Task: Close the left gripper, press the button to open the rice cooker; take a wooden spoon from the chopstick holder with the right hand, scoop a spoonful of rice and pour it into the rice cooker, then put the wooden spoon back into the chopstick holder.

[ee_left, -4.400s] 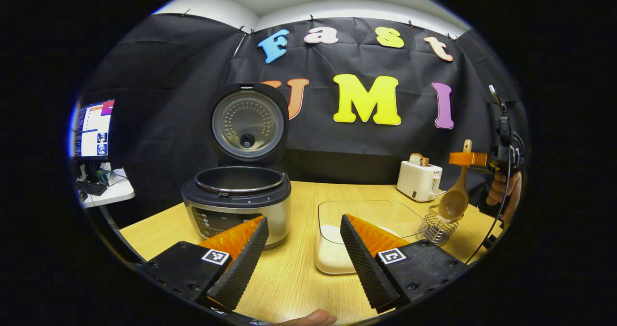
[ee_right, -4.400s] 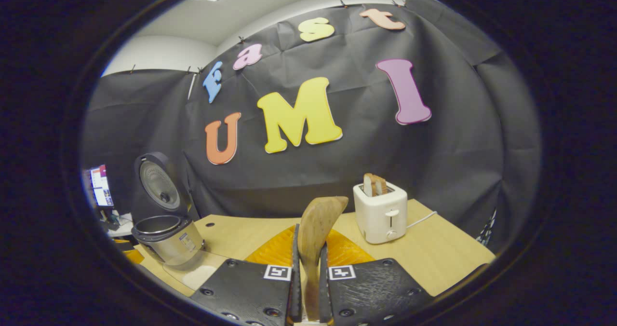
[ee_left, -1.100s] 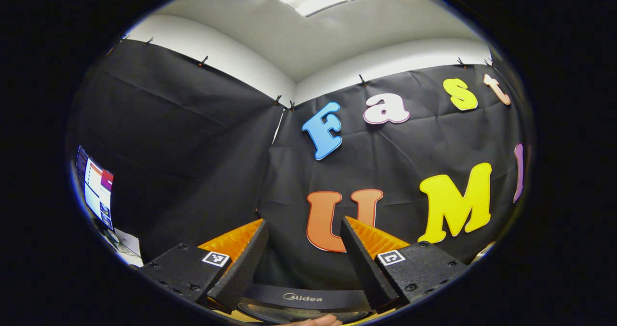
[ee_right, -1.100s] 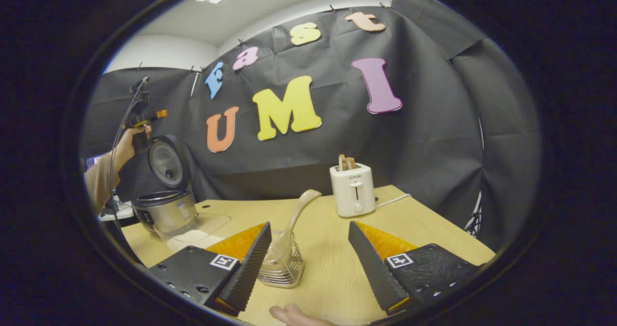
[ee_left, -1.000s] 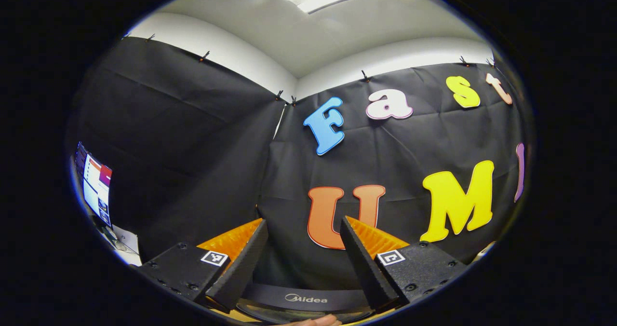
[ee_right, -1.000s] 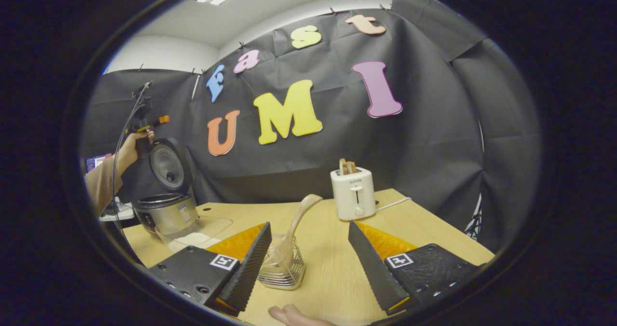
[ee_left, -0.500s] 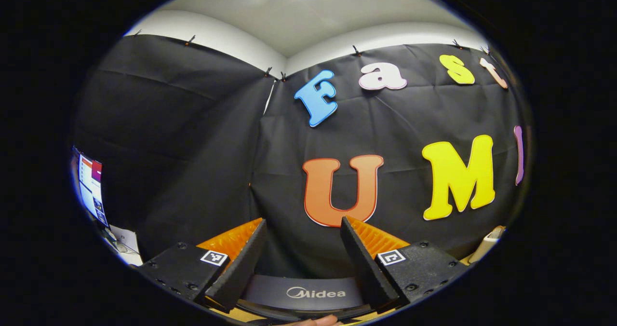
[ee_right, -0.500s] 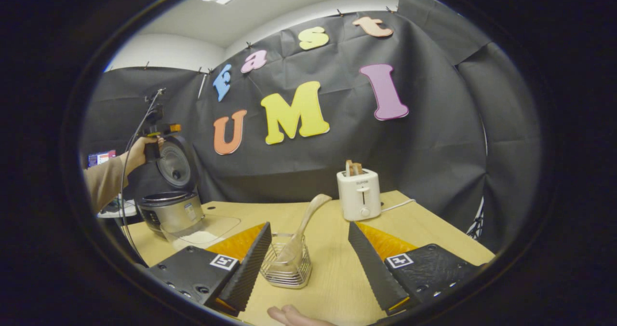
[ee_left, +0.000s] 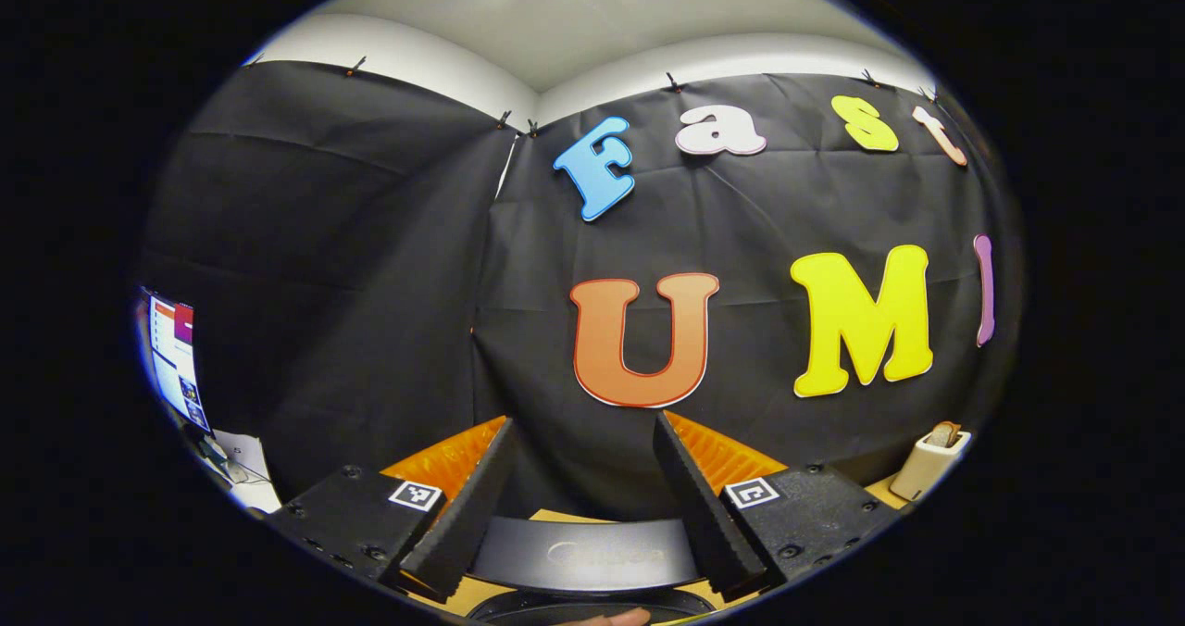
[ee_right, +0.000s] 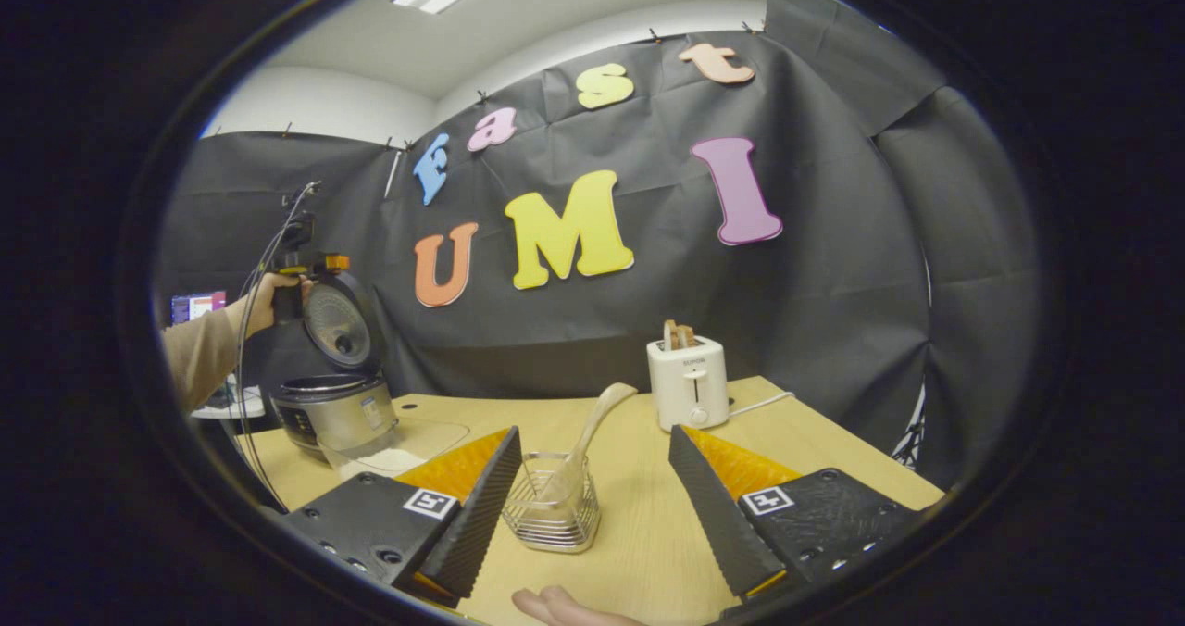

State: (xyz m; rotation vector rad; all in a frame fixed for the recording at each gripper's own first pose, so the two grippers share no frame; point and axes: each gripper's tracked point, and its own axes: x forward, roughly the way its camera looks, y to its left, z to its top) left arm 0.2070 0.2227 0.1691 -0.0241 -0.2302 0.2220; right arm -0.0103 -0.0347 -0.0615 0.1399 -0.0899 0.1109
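Observation:
The rice cooker (ee_right: 335,413) stands at the table's left with its lid (ee_right: 338,322) raised. My left gripper (ee_right: 310,260), held by a hand (ee_right: 259,300), sits at the lid's top edge. In the left gripper view the left gripper (ee_left: 583,419) is open, and the lid's dark rim (ee_left: 583,552) lies low between its fingers. The wooden spoon (ee_right: 592,427) leans bowl-down in the wire chopstick holder (ee_right: 555,515). My right gripper (ee_right: 594,431) is open just in front of the holder, with nothing held.
A white rice container (ee_right: 393,455) with a clear lid lies beside the cooker. A white toaster (ee_right: 687,382) with bread stands at the back of the wooden table (ee_right: 648,533); it also shows as the toaster (ee_left: 930,459) at far right. A monitor (ee_left: 174,362) glows at left.
The right gripper, shut on the spoon 4.4 s ago, has let it go into the holder and drawn back a little. The left gripper rose to the lid's top; the lid tips slightly forward.

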